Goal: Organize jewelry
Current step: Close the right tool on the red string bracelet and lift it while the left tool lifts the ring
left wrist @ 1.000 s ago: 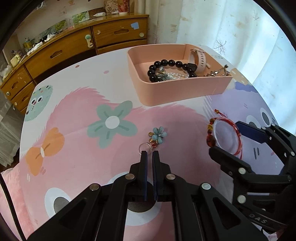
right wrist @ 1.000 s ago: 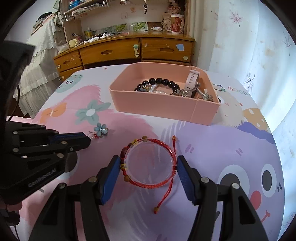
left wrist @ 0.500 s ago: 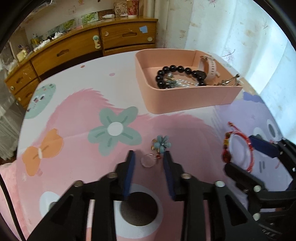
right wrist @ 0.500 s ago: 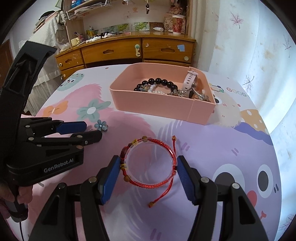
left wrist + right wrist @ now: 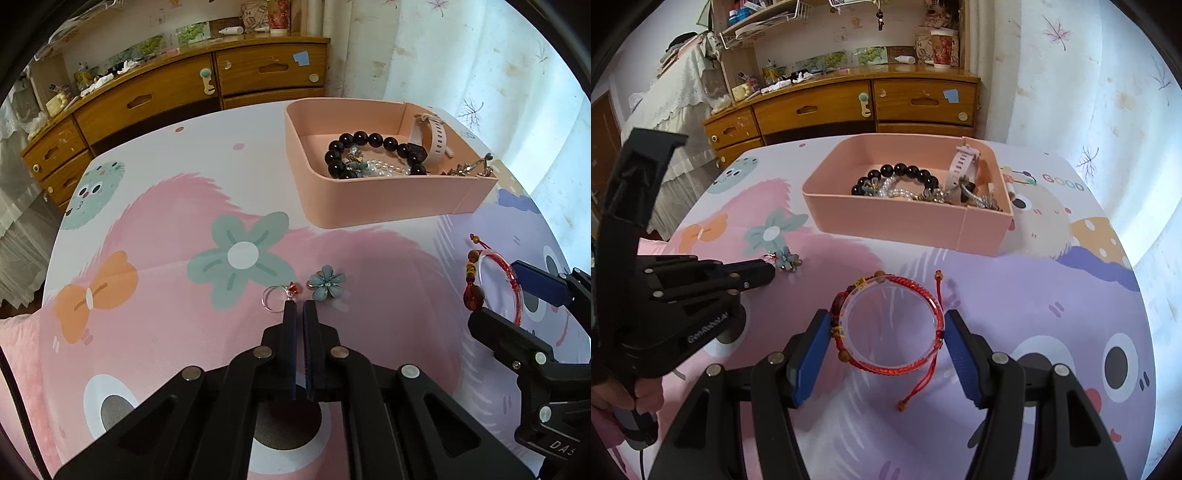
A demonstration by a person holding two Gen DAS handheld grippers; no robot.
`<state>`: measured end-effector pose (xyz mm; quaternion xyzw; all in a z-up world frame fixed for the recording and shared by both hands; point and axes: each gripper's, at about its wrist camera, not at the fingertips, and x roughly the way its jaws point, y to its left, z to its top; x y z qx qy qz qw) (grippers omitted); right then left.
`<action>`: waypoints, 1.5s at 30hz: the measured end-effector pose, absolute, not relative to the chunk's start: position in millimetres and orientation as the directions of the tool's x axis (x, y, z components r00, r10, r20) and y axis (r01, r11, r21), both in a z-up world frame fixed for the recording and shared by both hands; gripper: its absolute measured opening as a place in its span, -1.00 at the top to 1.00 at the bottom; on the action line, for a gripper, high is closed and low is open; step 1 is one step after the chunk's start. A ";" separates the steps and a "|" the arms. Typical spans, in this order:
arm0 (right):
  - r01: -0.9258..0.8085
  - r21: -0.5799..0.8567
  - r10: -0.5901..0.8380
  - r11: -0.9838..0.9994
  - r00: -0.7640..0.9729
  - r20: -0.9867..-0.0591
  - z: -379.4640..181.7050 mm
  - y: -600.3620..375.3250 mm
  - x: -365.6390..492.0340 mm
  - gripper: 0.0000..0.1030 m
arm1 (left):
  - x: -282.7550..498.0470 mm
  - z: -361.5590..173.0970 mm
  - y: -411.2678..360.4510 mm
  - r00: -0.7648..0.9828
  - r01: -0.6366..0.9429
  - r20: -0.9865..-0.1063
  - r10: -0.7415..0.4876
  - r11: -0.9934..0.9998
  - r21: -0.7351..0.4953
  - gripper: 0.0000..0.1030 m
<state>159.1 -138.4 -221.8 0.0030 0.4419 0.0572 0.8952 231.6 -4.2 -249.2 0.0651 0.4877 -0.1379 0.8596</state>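
A blue flower earring [image 5: 326, 287] with a silver ring [image 5: 272, 298] and red beads lies on the tablecloth; it also shows in the right wrist view [image 5: 785, 259]. My left gripper [image 5: 300, 305] is shut just behind it, tips touching or nearly touching its ring; I cannot tell whether it pinches anything. My right gripper [image 5: 886, 328] is shut on a red cord bracelet [image 5: 892, 325], its pads pressed on both sides. The bracelet also shows in the left wrist view [image 5: 495, 284]. The pink box [image 5: 905, 221] holds a black bead bracelet [image 5: 897, 173], a pink watch [image 5: 962, 166] and chains.
The table [image 5: 166, 221] carries a cartoon cloth with flowers and faces. A wooden dresser [image 5: 849, 107] stands behind the table, a white curtain [image 5: 1089, 74] to the right. The pink box also shows in the left wrist view [image 5: 380, 206], at the far right.
My left gripper opened around the earring's ring half a second ago and has closed again, shifted slightly right of the ring. The right gripper keeps its hold on the bracelet.
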 end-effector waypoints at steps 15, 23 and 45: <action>-0.140 0.095 0.160 0.986 0.584 -0.796 -220.1 -158.5 161.6 -0.21 | 241.7 -247.9 -4.7 0.525 0.225 -0.846 -0.093 0.974 0.033 0.54; -0.163 0.095 0.172 0.982 0.572 -0.802 -222.0 -174.1 162.6 -0.21 | 241.0 -251.6 3.1 0.560 0.155 -0.817 -0.137 0.986 -0.060 0.64; -0.224 0.192 0.291 0.955 0.614 -0.734 -198.4 -193.7 182.5 -0.21 | 226.5 -234.5 -14.4 0.599 0.057 -0.800 -0.032 0.998 0.003 0.91</action>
